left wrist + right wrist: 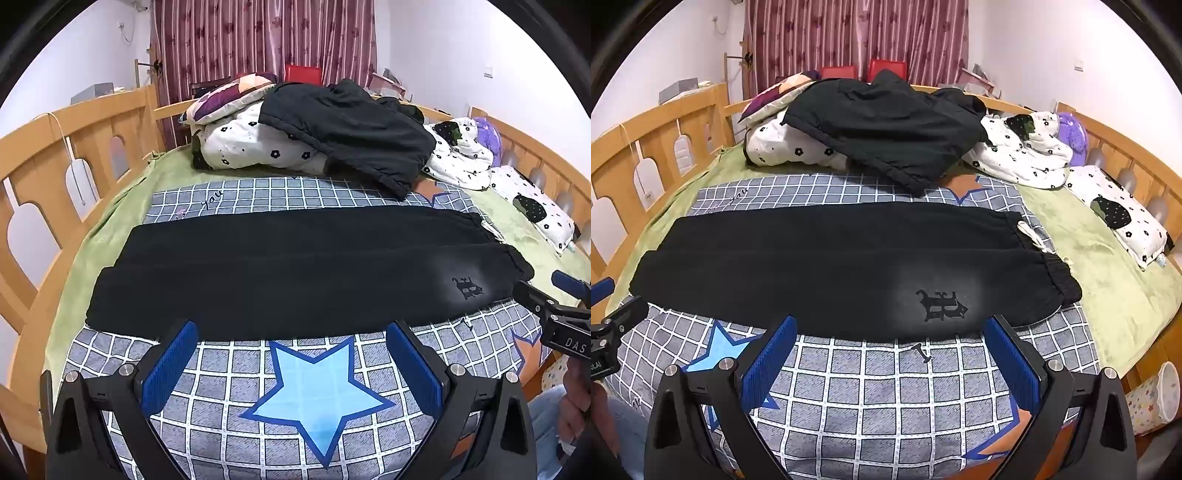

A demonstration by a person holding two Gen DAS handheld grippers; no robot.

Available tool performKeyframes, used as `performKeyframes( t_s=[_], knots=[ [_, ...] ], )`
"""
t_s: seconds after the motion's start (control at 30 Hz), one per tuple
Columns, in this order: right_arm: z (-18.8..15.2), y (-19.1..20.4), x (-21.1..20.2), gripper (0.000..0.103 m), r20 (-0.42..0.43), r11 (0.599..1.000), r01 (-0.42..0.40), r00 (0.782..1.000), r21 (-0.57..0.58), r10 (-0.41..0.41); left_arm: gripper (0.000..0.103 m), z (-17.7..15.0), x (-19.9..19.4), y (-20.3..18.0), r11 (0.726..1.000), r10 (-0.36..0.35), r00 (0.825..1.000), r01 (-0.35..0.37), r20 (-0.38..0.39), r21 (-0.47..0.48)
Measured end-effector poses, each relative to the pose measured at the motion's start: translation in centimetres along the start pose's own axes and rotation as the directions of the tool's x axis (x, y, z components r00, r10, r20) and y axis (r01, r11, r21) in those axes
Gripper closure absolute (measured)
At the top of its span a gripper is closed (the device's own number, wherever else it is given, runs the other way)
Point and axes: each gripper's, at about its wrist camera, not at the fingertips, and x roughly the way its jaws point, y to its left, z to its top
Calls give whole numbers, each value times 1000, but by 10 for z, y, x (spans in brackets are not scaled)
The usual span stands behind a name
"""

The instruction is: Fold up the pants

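Black pants (295, 266) lie flat across the bed, legs side by side, waistband with a white drawstring (1032, 236) at the right and cuffs at the left. A dark emblem (940, 304) shows near the waist. My left gripper (291, 332) is open and empty, just in front of the pants' near edge at mid-length. My right gripper (890, 326) is open and empty, in front of the near edge below the emblem. Each gripper shows at the edge of the other's view: the right one (554, 302), the left one (613, 310).
A grey checked blanket (886, 398) with blue stars covers a green sheet (1100, 266). Behind the pants lie a black jacket (347, 129), floral bedding (258, 144) and a pillow (1123, 210). Wooden rails (55, 155) ring the bed. A patterned bin (1156, 395) stands at the right.
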Motion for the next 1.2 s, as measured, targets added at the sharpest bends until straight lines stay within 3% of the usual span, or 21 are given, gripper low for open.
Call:
performKeyframes(
  t_s=[0.27,1.2],
  knots=[
    [0,0,0,3,-4,1000,-2,1000,0,2,0,6,-4,4,1000,25,1000,-25,-3,14],
    [0,0,-1,3,-2,1000,3,1000,-6,-3,0,-1,2,8,1000,0,1000,-1,-31,-27]
  ],
)
